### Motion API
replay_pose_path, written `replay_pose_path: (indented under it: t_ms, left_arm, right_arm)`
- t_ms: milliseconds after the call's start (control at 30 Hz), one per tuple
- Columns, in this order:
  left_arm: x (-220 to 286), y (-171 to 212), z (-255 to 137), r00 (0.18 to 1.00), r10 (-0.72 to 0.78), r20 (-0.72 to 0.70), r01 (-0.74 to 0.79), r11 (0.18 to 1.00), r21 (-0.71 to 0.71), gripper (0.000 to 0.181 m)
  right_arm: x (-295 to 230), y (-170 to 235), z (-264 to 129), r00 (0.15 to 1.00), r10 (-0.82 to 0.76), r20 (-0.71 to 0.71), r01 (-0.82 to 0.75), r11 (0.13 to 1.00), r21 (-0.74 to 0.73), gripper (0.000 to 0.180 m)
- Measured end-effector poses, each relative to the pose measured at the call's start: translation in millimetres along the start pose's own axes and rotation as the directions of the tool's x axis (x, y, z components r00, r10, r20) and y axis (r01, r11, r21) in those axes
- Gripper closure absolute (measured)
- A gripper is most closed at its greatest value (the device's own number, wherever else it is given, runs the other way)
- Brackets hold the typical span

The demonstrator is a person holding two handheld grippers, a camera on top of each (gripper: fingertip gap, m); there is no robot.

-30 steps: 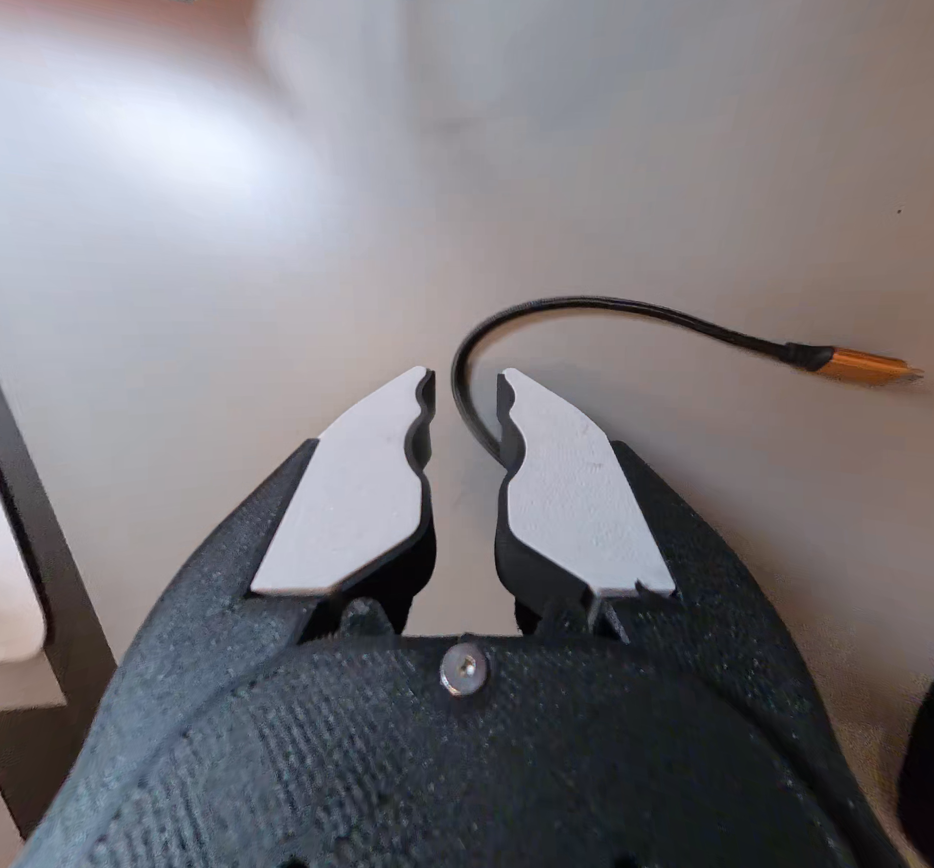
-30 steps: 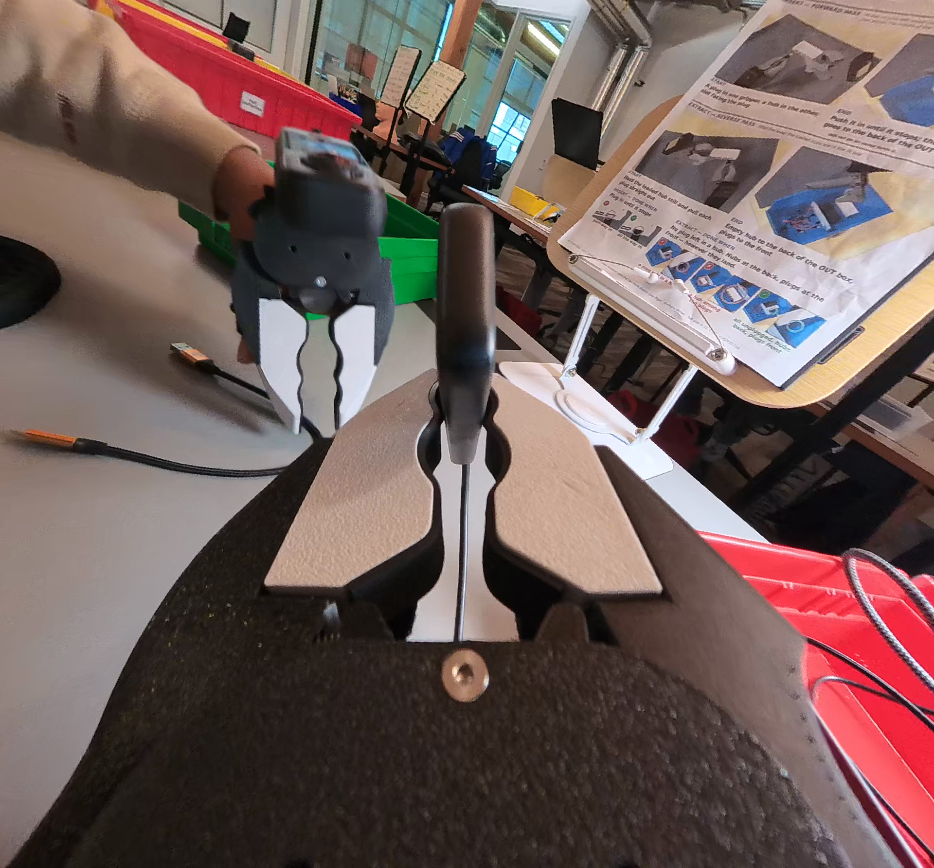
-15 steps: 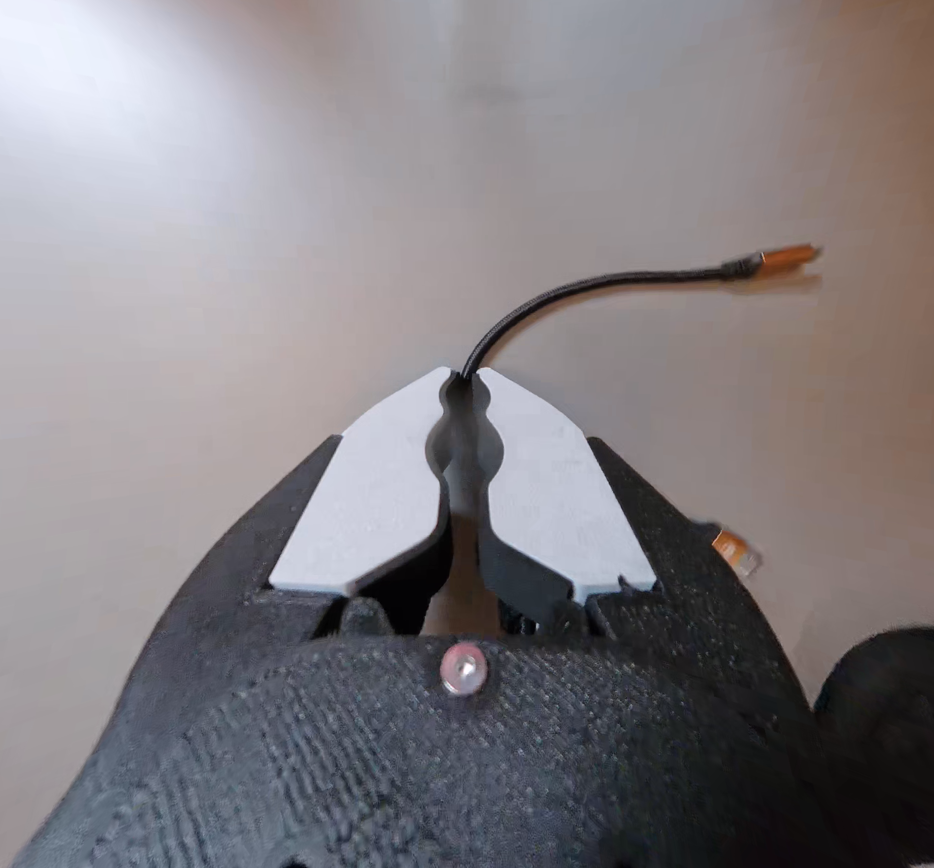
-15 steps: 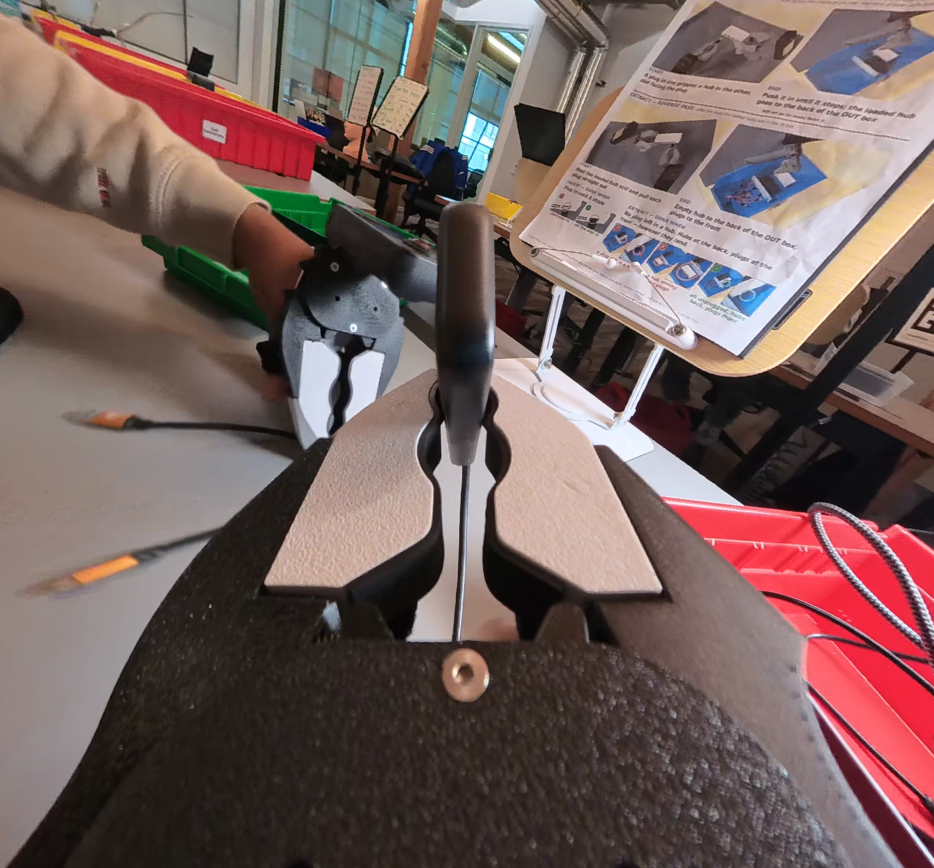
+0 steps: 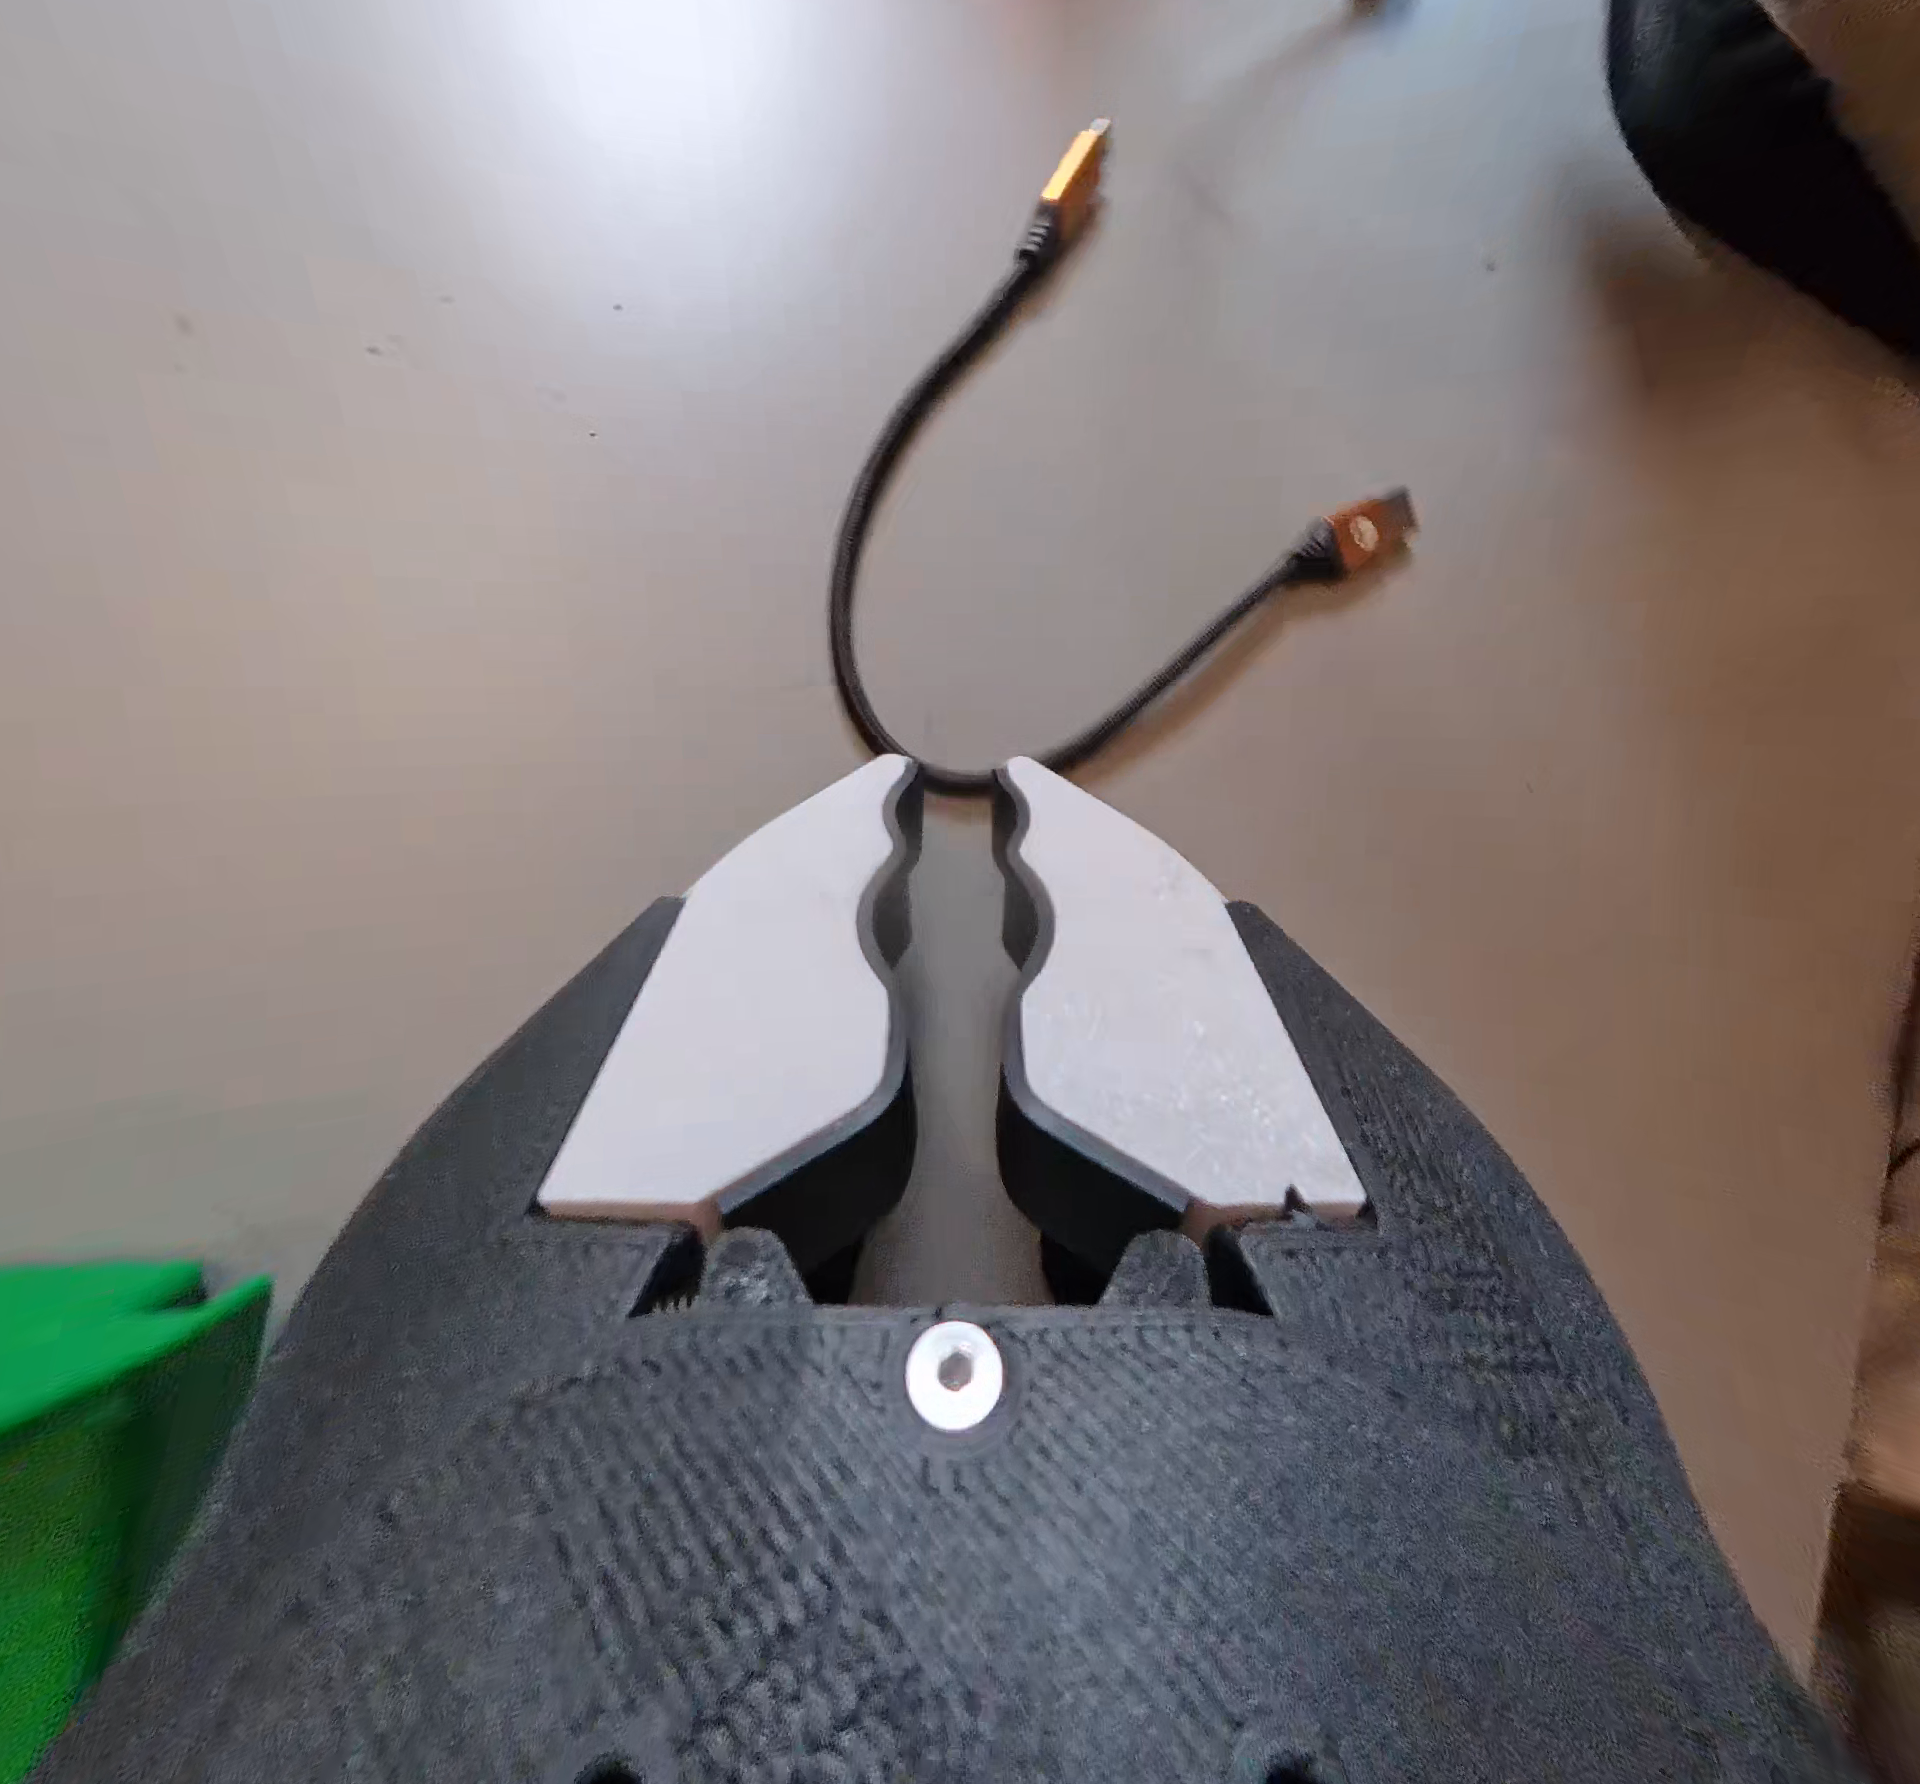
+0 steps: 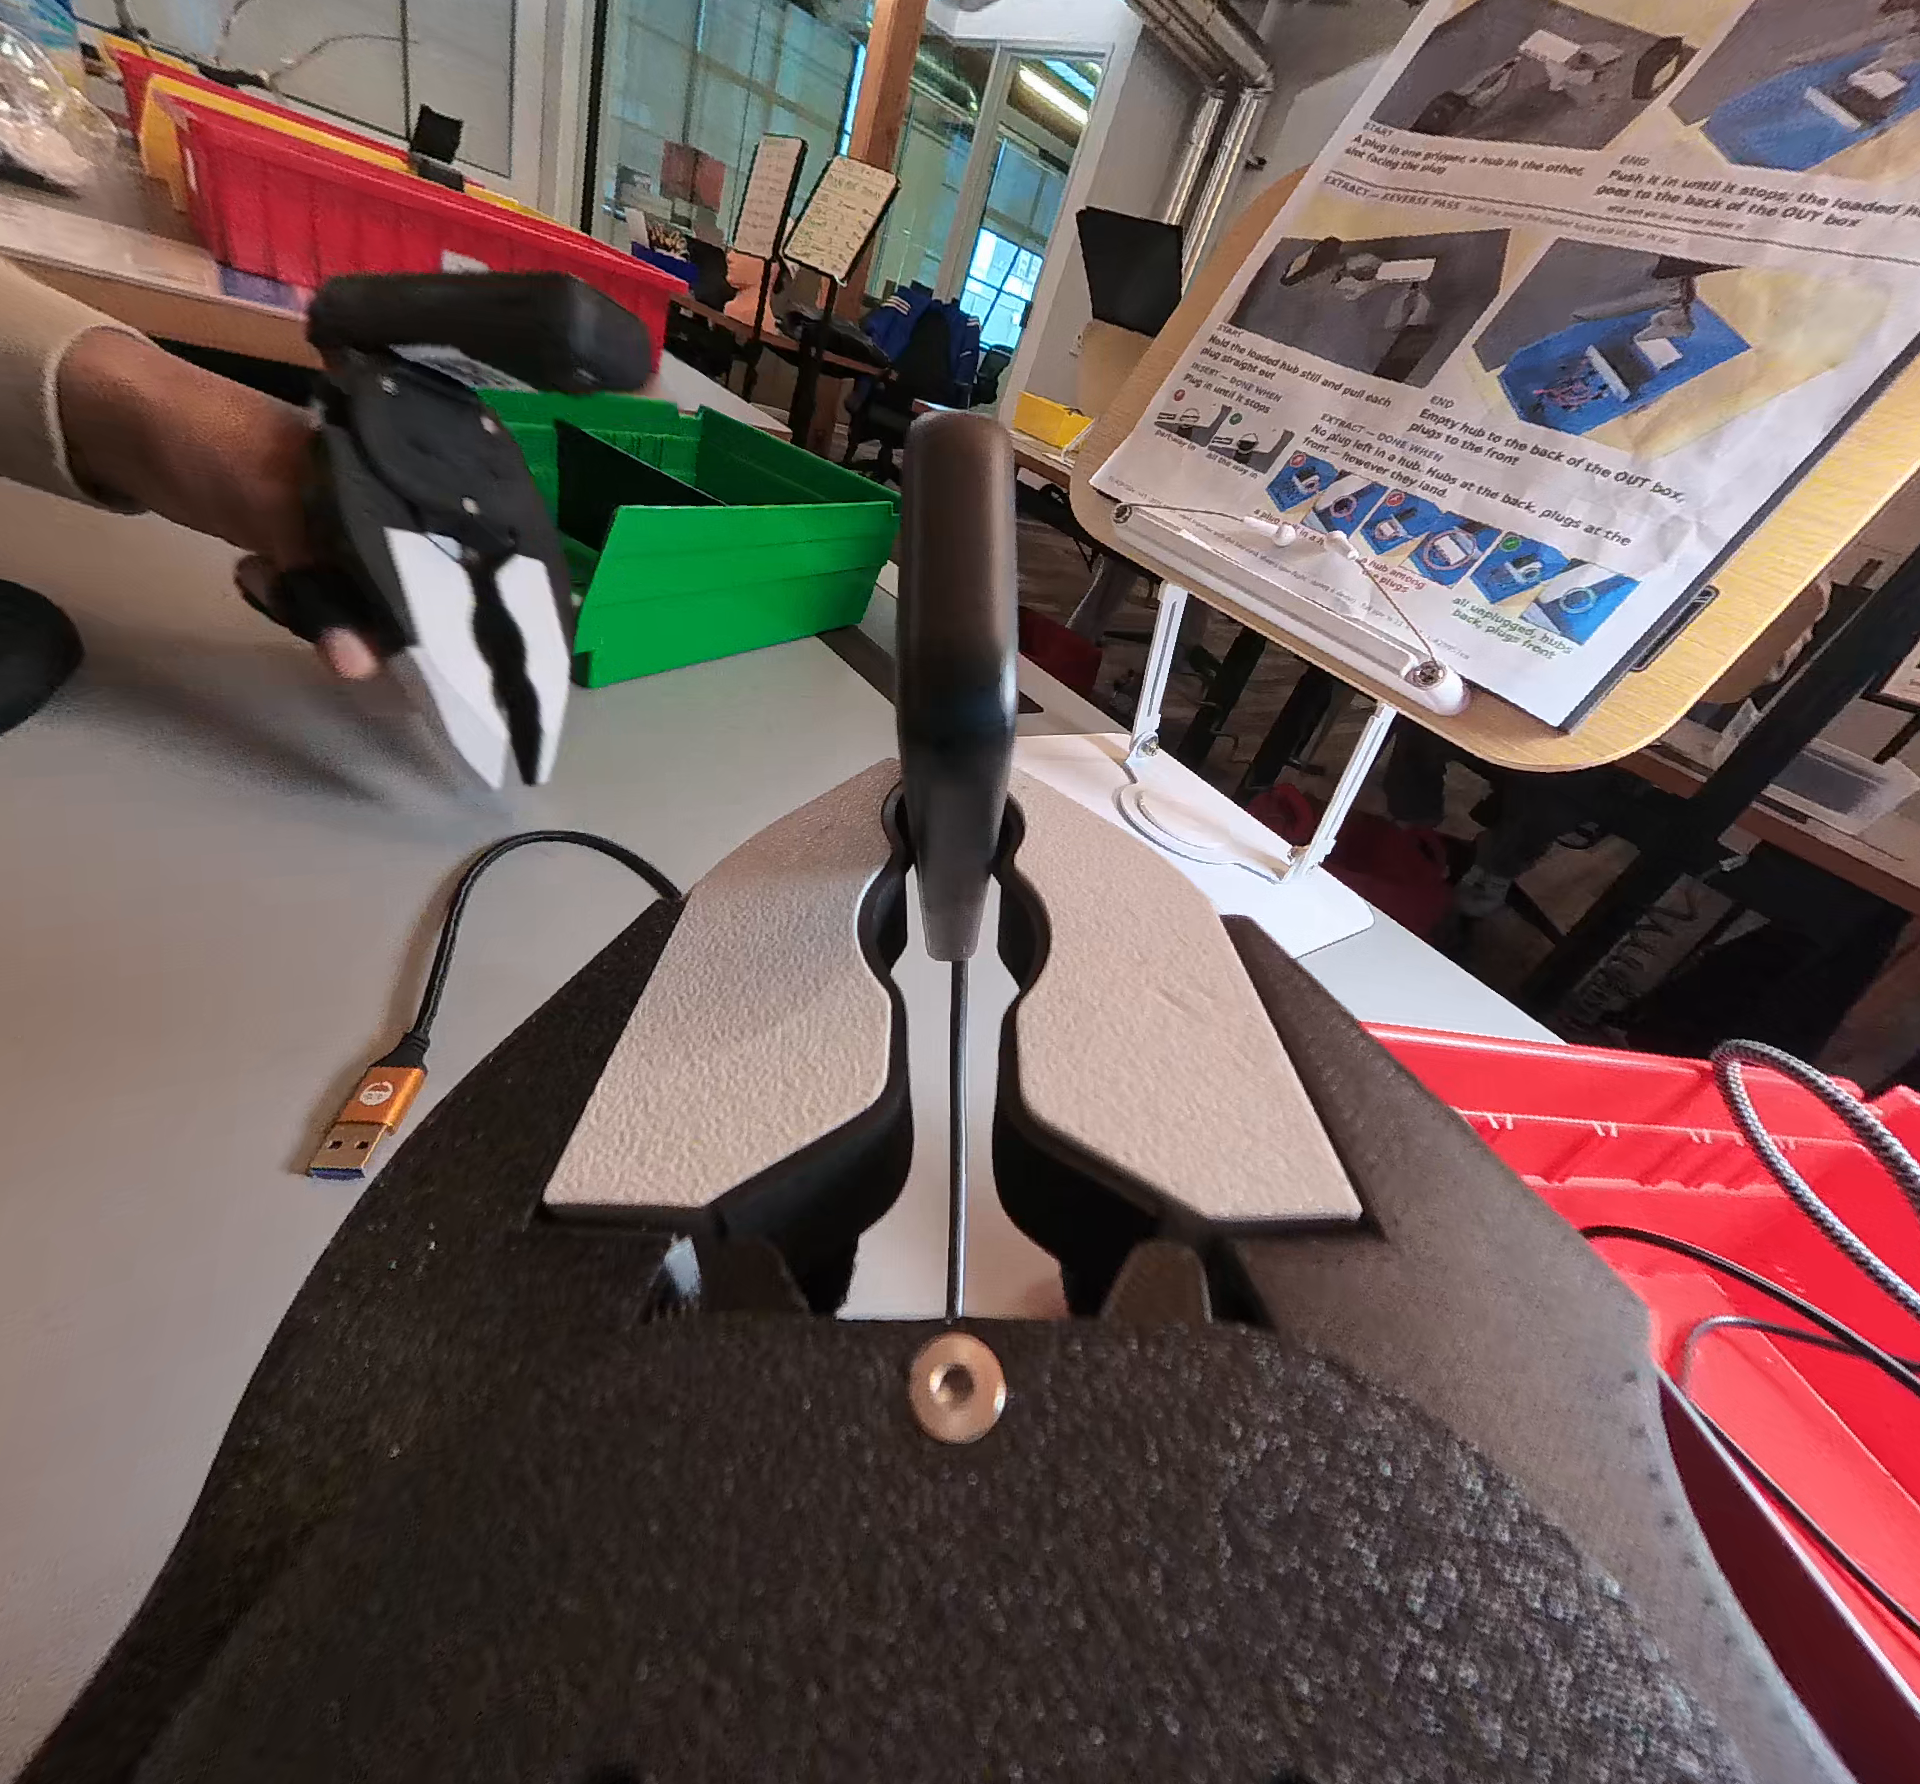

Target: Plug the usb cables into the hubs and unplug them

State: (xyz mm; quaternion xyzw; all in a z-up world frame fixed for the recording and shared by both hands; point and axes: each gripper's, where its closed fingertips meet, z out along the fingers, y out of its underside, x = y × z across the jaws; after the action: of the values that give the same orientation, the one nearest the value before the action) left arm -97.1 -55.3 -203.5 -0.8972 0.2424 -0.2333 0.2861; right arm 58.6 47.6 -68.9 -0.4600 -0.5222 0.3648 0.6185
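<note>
Right gripper [image 6: 954,820]: clamped on a slim black hub [image 6: 956,612], held upright, its thin lead running down between the pads. Left gripper [image 5: 958,784]: narrowly apart, gripping nothing, poised just above the bend of a short black braided cable [image 5: 862,539].

Cable flat on the table [image 5: 416,384] in a U, with 2 orange-sleeved plugs: far plug [image 5: 1070,181] pointing away, near plug [image 5: 1361,529] off to the right. Probably very light and limp along the braid, so likely to droop and swing if lifted by the middle. Better taken at a rigid orange sleeve, flat faces between the pads, metal tip left free for the port. Sleeve smooth, perhaps slippery; firm squeeze advisable. Hub likewise light and hard, prone to twisting in the grip under a sideways push.

Table pale grey, smooth, slightly glossy, little friction against a sliding cable. Beyond: a green bin [image 6: 727,539] at the table's far side, a red bin [image 6: 1558,1163] with more cables to the right, a printed sheet on a tilted wooden board [image 6: 1558,332], an open workshop behind.
</note>
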Motion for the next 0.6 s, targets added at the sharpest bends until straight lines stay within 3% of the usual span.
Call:
replay_pose_path:
  t_ms: [33,267,600]
  left_arm:
    - [6,2,-6,0.999,0.050,-0.004,-0.050,0.999,0.012,0.166]
    - [44,10,-17,0.923,0.379,-0.058,-0.380,0.925,-0.004,0.158]
    - [61,9,8,0.833,0.510,-0.212,-0.536,0.840,-0.086,0.148]
  right_arm:
    - [0,0,0,1.000,0.004,0.000,-0.004,1.000,0.002,0.167]
    - [0,-1,0,1.000,0.015,0.003,-0.015,1.000,0.009,0.168]
    - [-9,-4,0,0.999,-0.003,0.038,0.003,1.000,0.008,0.168]
